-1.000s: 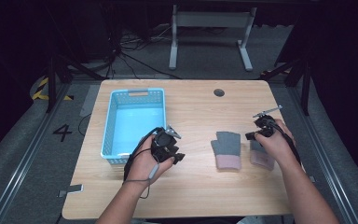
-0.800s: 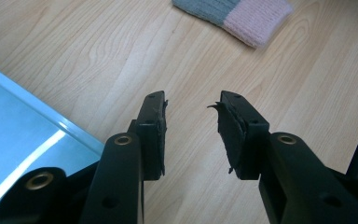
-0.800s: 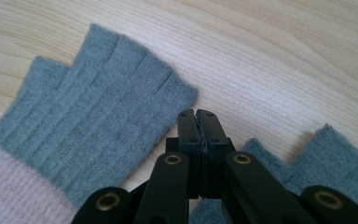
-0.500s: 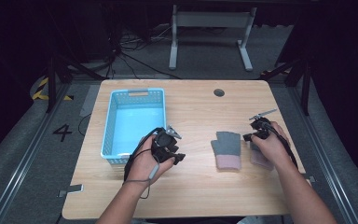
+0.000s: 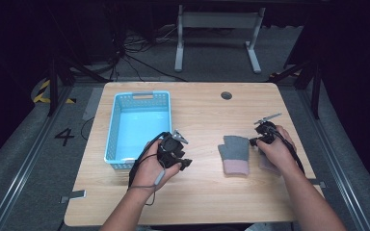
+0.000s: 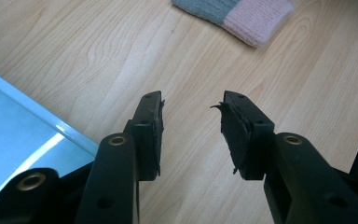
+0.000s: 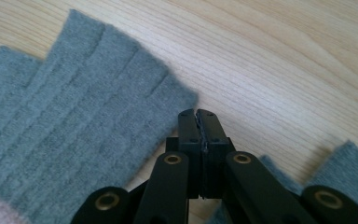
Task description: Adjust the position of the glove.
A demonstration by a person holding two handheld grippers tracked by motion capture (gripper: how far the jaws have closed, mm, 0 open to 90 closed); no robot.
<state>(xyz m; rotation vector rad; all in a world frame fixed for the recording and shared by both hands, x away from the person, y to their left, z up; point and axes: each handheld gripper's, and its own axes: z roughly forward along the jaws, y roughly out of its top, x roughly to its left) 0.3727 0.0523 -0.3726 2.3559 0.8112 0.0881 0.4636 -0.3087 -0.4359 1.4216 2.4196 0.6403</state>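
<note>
The blue basket looks empty. The left gripper fingers have just spread over bare surface; the right gripper fingers are pressed together beside a grey glove.

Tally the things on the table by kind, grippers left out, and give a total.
Grey and pink knit gloves: 2, one lying in full sight, the other partly under the person's right hand
Blue plastic basket: 1
Total: 3

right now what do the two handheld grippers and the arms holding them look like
Both the left gripper and right gripper are black, each trailing a black cable. Each has straight black jaws with brass-coloured pivot rivets and a grey three-cornered plate on top. The forearms are bare, no sleeves.
</note>
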